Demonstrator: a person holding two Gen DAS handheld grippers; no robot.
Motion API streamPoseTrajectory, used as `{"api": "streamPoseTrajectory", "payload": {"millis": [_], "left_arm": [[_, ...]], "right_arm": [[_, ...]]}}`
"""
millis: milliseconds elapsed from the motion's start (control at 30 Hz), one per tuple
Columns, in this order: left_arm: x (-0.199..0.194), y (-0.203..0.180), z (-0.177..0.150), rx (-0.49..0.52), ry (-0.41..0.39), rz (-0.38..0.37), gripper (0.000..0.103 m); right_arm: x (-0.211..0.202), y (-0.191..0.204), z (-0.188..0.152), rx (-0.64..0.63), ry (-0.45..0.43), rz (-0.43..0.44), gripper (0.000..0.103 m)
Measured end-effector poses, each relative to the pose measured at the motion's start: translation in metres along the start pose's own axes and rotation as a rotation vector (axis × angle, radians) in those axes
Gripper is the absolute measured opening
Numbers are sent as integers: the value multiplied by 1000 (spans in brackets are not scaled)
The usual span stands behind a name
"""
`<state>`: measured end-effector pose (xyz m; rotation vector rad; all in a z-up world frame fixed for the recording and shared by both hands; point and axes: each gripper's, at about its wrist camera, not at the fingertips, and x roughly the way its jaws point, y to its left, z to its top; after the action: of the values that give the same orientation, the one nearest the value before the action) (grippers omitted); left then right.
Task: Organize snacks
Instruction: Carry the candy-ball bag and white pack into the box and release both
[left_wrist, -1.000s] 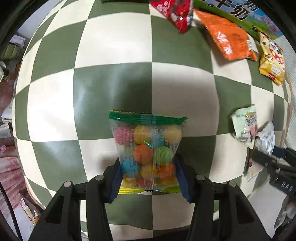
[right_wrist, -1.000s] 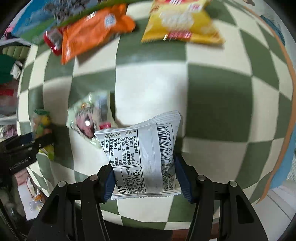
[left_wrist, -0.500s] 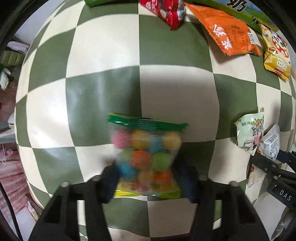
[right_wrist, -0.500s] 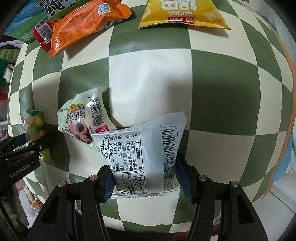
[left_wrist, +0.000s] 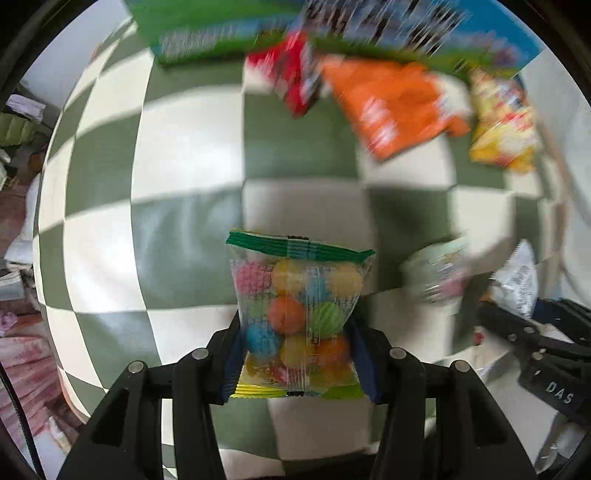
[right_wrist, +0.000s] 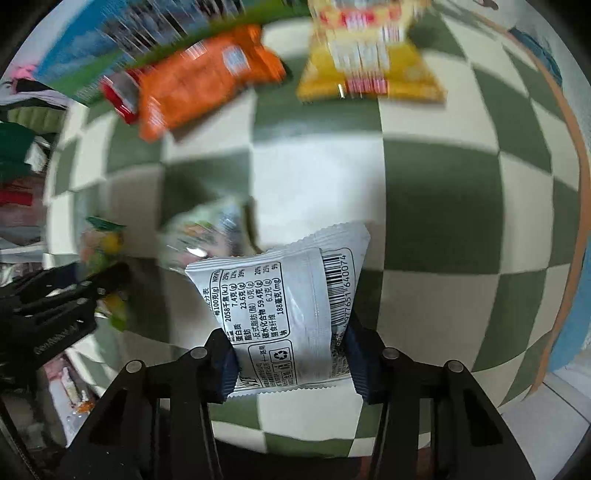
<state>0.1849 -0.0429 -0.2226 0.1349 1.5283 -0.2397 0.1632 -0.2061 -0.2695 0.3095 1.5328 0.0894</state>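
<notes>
Between left gripper (left_wrist: 297, 354) blue pads: clear candy packet (left_wrist: 297, 314), green crimped top seal, yellow-green bottom edge, round sweets inside in pink, yellow, blue, orange, green. Pads pinch lower half; packet upright above checkered cloth (left_wrist: 184, 155).

Right gripper (right_wrist: 291, 356) jaws just closing, clamped on silver-white packet (right_wrist: 284, 291): nutrition table, barcode, recycling mark, serrated edges.

Pale green packet (right_wrist: 207, 236) lies on cloth between both. Far edge, blurred: orange bag (left_wrist: 395, 110), red packet (left_wrist: 291, 85), yellow bag (right_wrist: 369, 59).

Green-and-white checkered table (right_wrist: 443, 206). Lying on it: orange packet (right_wrist: 207, 81), yellow packet (right_wrist: 369, 70), red packet (left_wrist: 291, 85), pale green packet (left_wrist: 439, 273).
</notes>
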Motion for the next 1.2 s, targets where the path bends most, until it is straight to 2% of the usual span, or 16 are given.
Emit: {"api": "streamPoseTrajectory", "payload": {"millis": [133,267,300,400,467,533,700,767,967,1033,1100,1133,1200], "left_arm": [[-61,-13,30,11,-95,-102,48],[-118,-22,69,46,-198,-151,48],[-135,-22,87,55,-227,-156,48],[-159,-19,128,87,-270,-112,48],[-167,-13,157,92,-286,-48,49],[-161,-9,182,89,-268,17,49],[-137,19,231,58,-183,90,49],[-126,26,236,39,-155,95,49],[-105,43,257,-12,-83,87,49],[-94,48,257,-37,-54,74,49],[-83,50,254,-57,-21,39,61],[-79,51,253,-57,-16,32,65],[-74,49,249,-58,-15,37,88]], "right_arm": [[-54,10,19,-28,-95,57,51],[-123,26,65,-69,-221,106,51],[-135,30,77,-76,-242,113,51],[-172,41,123,-108,-307,103,51],[-183,55,157,-119,-332,89,51],[-184,62,181,-116,-331,77,51],[-165,64,231,-92,-270,65,51],[-150,66,250,-88,-235,63,51],[-103,68,276,-70,-121,76,52],[-86,71,281,-80,-54,61,60],[-74,74,281,-94,-14,24,93],[-70,73,281,-105,-14,5,95],[-67,72,281,-110,-14,-33,95]]}}
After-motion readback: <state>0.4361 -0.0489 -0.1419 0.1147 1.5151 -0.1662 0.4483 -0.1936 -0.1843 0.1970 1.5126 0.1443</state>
